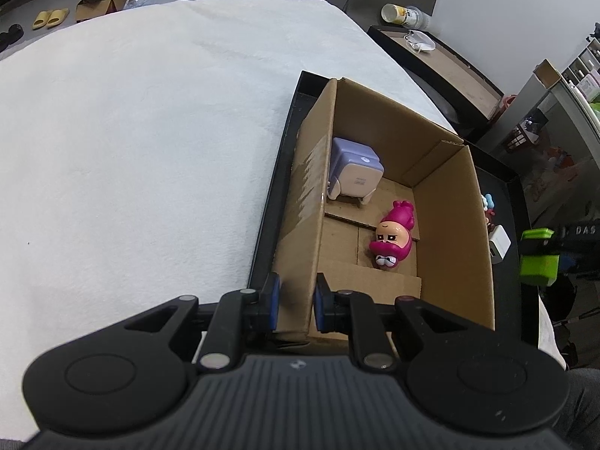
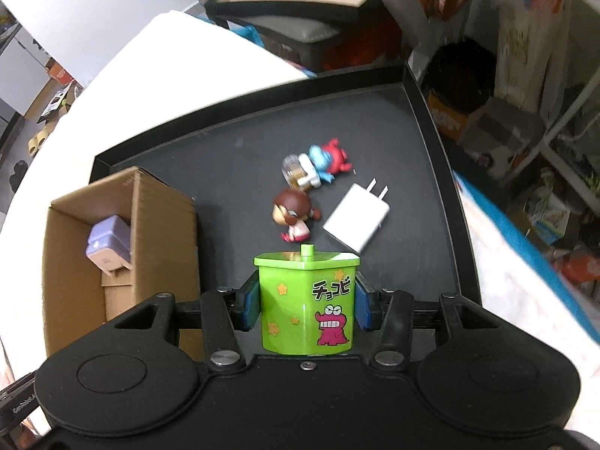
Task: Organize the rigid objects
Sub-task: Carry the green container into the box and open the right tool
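Observation:
An open cardboard box (image 1: 450, 225) stands on a black tray (image 1: 273, 195). Inside lie a lilac boxy device (image 1: 354, 172) and a pink figurine (image 1: 392, 238). My left gripper (image 1: 296, 305) is shut on the box's near left wall. My right gripper (image 2: 307, 302) is shut on a green toy box (image 2: 309, 300) with a pink crocodile sticker, held above the tray (image 2: 243, 123); it shows in the left wrist view (image 1: 538, 255) to the right of the carton. On the tray lie a brown-haired figurine (image 2: 294, 217), a white charger (image 2: 358, 219) and a blue and red toy (image 2: 322, 165).
The tray sits on a white cloth-covered table (image 1: 131, 131). The cardboard box (image 2: 123, 247) is left of my right gripper. A dark side table (image 1: 442, 63) with a bottle and mask stands beyond. Cluttered shelves (image 2: 525, 112) are at the right.

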